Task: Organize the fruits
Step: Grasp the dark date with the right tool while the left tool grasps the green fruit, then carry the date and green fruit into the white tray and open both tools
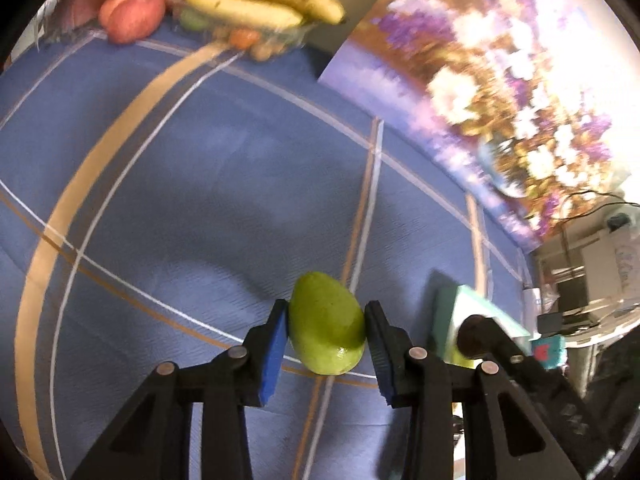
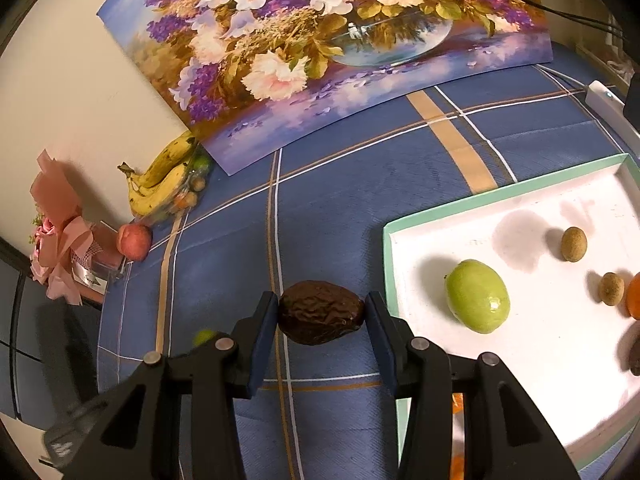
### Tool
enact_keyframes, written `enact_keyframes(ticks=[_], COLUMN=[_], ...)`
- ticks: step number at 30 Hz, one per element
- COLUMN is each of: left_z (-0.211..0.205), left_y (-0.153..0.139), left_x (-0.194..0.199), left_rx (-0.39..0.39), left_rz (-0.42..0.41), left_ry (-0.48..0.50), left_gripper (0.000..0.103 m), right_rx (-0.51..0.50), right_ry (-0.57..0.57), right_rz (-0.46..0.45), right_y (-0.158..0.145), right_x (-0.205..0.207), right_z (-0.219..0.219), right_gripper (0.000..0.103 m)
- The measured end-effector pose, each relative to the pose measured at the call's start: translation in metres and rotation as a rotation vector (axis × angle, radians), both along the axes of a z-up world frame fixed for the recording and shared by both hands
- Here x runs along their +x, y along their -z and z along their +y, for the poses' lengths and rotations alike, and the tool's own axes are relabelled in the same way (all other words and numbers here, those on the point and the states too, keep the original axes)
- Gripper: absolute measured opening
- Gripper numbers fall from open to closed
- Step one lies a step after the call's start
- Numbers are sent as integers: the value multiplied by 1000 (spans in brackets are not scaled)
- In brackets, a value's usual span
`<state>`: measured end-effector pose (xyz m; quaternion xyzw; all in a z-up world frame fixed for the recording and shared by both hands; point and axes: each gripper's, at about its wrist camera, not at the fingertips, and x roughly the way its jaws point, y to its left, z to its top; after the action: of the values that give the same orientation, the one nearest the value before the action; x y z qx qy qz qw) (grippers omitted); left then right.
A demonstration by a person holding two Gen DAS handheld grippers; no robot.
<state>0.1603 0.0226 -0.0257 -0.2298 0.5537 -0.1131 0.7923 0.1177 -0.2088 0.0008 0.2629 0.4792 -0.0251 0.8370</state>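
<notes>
The left claw (image 1: 326,340) is clamped on a green mango (image 1: 326,326), blue pads (image 1: 276,354) pressed to both of its sides, over the blue checked tablecloth (image 1: 192,184). The right claw (image 2: 320,330) is clamped the same way on a dark, wrinkled fruit (image 2: 320,312), just left of the near-left corner of the white tray (image 2: 500,200) with the mint-green rim.

By my judgement the sorting is well under way but not done. Already lying in the tray, as the right-wrist view shows it, are one green mango (image 2: 478,296), two small brown round fruits (image 2: 573,244) (image 2: 611,289), one orange fruit (image 2: 634,296) cut off by the right edge, and one dark fruit (image 2: 634,350) also partly cut off. That makes five pieces counted in the tray; more may lie beyond the edge of view. Something orange also shows under the right claw near the tray's near rim, too hidden to name.

Two pieces are in the claws and not yet in the tray: one green, one dark brown. Both look ready to go in, the dark one being nearest.

Left at the far left of the table, by the wall and the flower painting (image 2: 320,40), are one bunch of bananas (image 2: 164,184), about three or four in it, resting on a clear dish (image 1: 280,38) of small fruits too blurred to count, and one red apple (image 2: 135,241) just beside a pink wrapped bouquet (image 2: 60,240). Whether these belong to the job I cannot tell.
</notes>
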Motion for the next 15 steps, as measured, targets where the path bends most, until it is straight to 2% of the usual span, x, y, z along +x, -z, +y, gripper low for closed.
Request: enact_keyframes(ticks=[6,15], left_z=[-5,-44], left_y=[-36,-63], left_x=[-9,-26], left_rx=[-14,-16], left_rz=[-84,-149], left_ry=[22,126], left_gripper=[41,41], right_rx=[-50,-155], right_ry=[15,108], right_rz=[2,-4], right_y=[-15,-40], right_x=[-10,-45], right_z=[-17,-68], right_gripper=[46,46])
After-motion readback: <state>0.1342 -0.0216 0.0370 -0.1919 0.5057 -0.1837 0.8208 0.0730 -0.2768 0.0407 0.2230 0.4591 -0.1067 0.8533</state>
